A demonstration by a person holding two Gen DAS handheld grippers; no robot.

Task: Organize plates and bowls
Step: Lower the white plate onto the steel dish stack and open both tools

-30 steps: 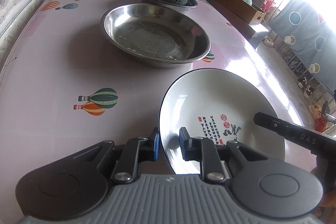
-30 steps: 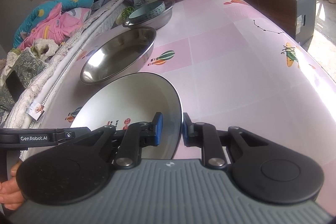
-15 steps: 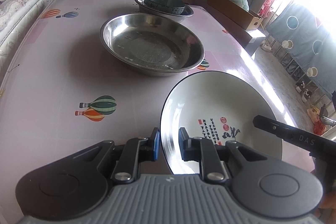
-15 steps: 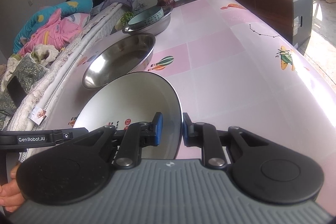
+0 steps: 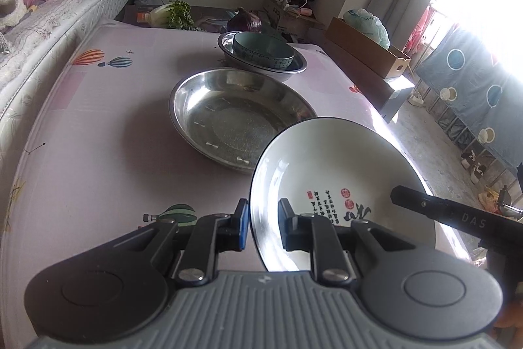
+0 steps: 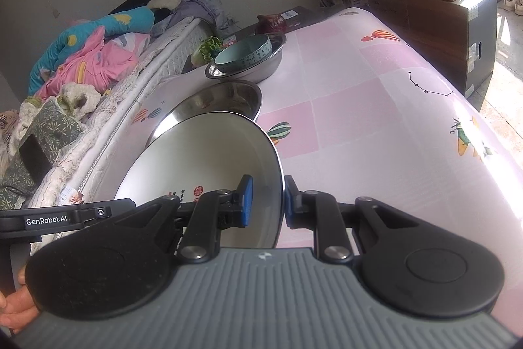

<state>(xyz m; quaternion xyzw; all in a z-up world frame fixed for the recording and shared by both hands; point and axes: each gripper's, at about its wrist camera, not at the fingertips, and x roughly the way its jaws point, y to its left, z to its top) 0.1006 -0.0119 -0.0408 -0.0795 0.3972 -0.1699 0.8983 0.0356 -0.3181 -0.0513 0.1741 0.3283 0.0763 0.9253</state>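
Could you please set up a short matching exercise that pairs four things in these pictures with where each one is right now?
Things:
1. white ceramic plate with black rim and calligraphy
2. teal ceramic bowl
3. wide empty stainless steel basin
4. cardboard box

Places:
A. inside the far steel basin
B. on the pink balloon-print tablecloth, just beyond the plate
C. clamped at opposite rims by both grippers
D. off the table, near the bright window

Pairs: 1-C, 2-A, 3-B, 4-D
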